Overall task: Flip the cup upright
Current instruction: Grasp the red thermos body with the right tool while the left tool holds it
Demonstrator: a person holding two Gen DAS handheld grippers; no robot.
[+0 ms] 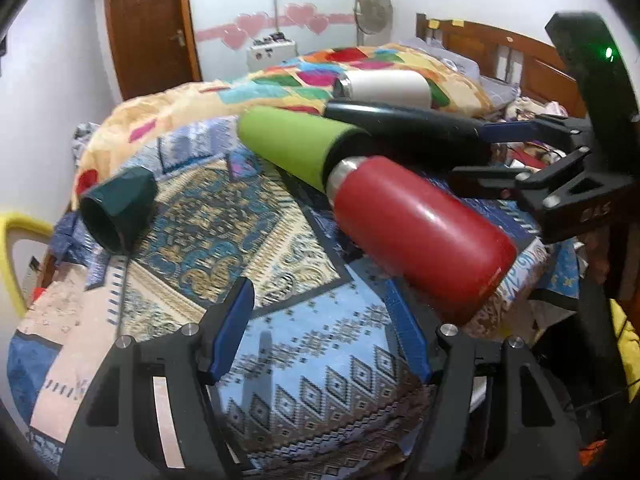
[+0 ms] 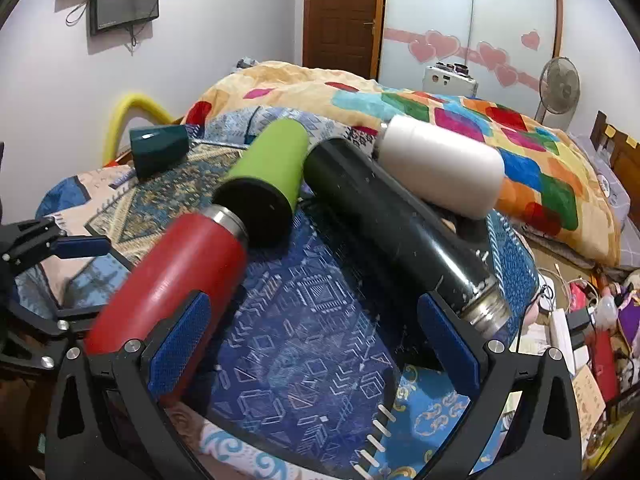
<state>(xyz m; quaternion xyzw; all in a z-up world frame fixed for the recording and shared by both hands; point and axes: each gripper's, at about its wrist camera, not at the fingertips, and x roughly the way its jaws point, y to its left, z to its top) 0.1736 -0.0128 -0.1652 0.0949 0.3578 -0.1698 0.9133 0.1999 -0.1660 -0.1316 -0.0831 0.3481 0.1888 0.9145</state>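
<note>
A dark green cup (image 1: 118, 210) lies on its side on the patterned cloth, mouth toward my left gripper; it also shows in the right wrist view (image 2: 159, 150) at far left. A red flask (image 1: 420, 232) (image 2: 172, 276), a lime green flask (image 1: 292, 144) (image 2: 272, 160), a black flask (image 1: 400, 124) (image 2: 400, 224) and a white flask (image 1: 386, 84) (image 2: 440, 168) lie on their sides. My left gripper (image 1: 320, 336) is open and empty, short of the cup. My right gripper (image 2: 316, 344) is open and empty between the red and black flasks.
The patterned cloth (image 1: 312, 360) covers a raised surface. A colourful quilt (image 2: 460, 112) is heaped behind the flasks. A yellow chair (image 1: 12, 256) stands at left. Clutter (image 2: 580, 320) lies off the right edge. The right gripper's body (image 1: 560, 176) reaches in behind the red flask.
</note>
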